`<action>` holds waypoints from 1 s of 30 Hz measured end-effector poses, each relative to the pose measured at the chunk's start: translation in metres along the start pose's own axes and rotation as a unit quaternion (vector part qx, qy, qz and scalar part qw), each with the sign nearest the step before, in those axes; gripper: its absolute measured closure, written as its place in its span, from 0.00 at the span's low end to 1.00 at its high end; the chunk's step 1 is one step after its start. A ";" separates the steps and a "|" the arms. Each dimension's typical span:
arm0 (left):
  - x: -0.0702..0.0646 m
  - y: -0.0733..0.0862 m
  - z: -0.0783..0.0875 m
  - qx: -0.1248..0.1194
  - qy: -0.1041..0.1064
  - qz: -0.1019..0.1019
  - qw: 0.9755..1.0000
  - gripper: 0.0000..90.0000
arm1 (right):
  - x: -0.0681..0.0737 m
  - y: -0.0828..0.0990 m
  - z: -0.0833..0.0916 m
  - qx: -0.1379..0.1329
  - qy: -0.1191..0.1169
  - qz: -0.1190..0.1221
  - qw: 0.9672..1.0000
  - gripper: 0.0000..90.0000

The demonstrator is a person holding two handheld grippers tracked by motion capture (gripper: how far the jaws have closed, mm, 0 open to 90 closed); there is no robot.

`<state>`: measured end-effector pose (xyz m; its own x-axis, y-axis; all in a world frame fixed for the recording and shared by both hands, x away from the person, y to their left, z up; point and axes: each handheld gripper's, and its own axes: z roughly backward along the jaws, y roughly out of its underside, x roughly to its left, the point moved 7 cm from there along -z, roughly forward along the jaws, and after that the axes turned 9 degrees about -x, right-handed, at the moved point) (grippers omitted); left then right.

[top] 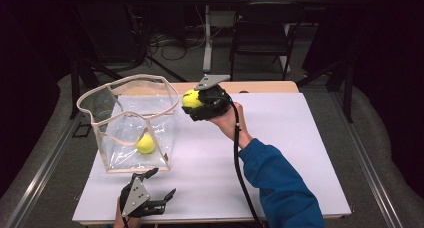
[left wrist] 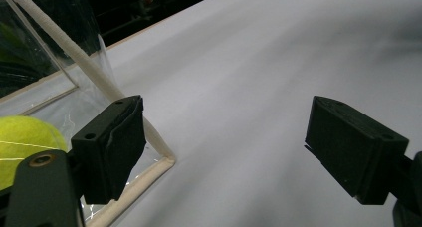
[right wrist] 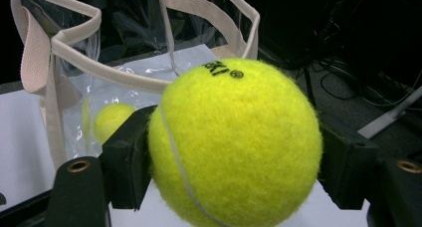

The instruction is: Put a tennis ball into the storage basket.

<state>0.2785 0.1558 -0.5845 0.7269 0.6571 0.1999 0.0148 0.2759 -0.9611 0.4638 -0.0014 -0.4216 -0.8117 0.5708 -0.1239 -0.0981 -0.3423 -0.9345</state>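
Note:
My right gripper (top: pixel 191 102) is shut on a yellow tennis ball (top: pixel 190 98), held in the air just right of the rim of a clear plastic bag (top: pixel 131 122) with beige trim. In the right gripper view the tennis ball (right wrist: pixel 234 142) sits squeezed between both jaws, with the bag (right wrist: pixel 64 48) behind it. A second tennis ball (top: pixel 145 143) lies inside the bag on its floor, and the second ball (right wrist: pixel 112 120) shows through the plastic. My left gripper (top: pixel 161 182) rests open on the table near the bag's front corner; the left gripper (left wrist: pixel 224 147) has nothing between its jaws.
The white table top (top: pixel 280 153) stretches right of the bag and in front of it. The bag's beige corner seam (left wrist: pixel 149 137) lies beside my left jaw. A chair (top: pixel 262 33) and a table leg (top: pixel 207 38) stand on the floor beyond the far edge.

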 end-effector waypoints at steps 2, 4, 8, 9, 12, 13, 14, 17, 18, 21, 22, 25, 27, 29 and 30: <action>0.000 0.000 0.000 0.000 0.000 -0.001 1.000 0.18 | 0.000 -0.001 0.000 0.000 0.000 0.001 1.000 0.29; 0.000 0.000 0.000 -0.001 -0.001 0.000 1.000 0.18 | 0.000 -0.002 0.001 -0.002 0.001 0.002 1.000 0.29; 0.000 0.000 0.000 -0.001 0.000 0.001 1.000 0.18 | 0.000 -0.004 0.001 -0.004 0.001 0.004 1.000 0.29; 0.000 0.000 0.000 -0.001 -0.001 0.001 1.000 0.18 | 0.000 -0.005 0.001 -0.005 0.001 0.003 1.000 0.29; 0.000 0.000 0.000 0.000 0.000 0.000 1.000 0.18 | 0.000 -0.007 0.001 -0.006 0.001 0.006 1.000 0.29; 0.000 0.000 0.000 0.000 0.000 0.000 1.000 0.18 | 0.000 -0.007 0.001 -0.007 0.001 0.005 1.000 0.29; 0.000 0.000 0.000 0.000 0.000 0.001 1.000 0.18 | 0.000 -0.008 0.002 -0.007 0.001 0.006 1.000 0.29; 0.000 0.000 0.000 -0.001 0.001 0.000 1.000 0.18 | 0.000 -0.011 0.001 -0.010 0.000 0.007 1.000 0.29; 0.000 0.000 0.000 0.000 0.000 -0.001 1.000 0.18 | 0.001 -0.012 0.001 -0.010 0.000 0.008 1.000 0.29; 0.000 0.000 0.000 -0.001 0.000 0.001 1.000 0.18 | 0.001 -0.015 0.001 -0.012 -0.001 0.010 1.000 0.29; 0.000 0.000 0.000 -0.001 0.000 0.001 1.000 0.18 | 0.002 -0.016 0.000 -0.013 -0.002 0.010 1.000 0.29; 0.000 0.000 0.000 -0.001 0.000 0.001 1.000 0.18 | 0.003 -0.018 -0.001 -0.014 -0.003 0.011 1.000 0.29; 0.000 0.000 0.000 -0.001 0.000 0.001 1.000 0.18 | 0.003 -0.020 -0.001 -0.016 -0.003 0.013 1.000 0.29; 0.000 0.000 0.000 -0.002 0.000 0.002 1.000 0.18 | 0.004 -0.021 -0.002 -0.015 -0.004 0.013 1.000 0.29; 0.000 0.000 0.000 -0.002 0.000 0.002 1.000 0.18 | 0.004 -0.021 -0.002 -0.016 -0.003 0.014 1.000 0.29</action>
<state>0.2787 0.1557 -0.5845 0.7268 0.6583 0.1959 0.0144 0.2706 -0.9626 0.4640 0.0099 -0.4031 -0.8179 0.5559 -0.1485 -0.0567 -0.3346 -0.9406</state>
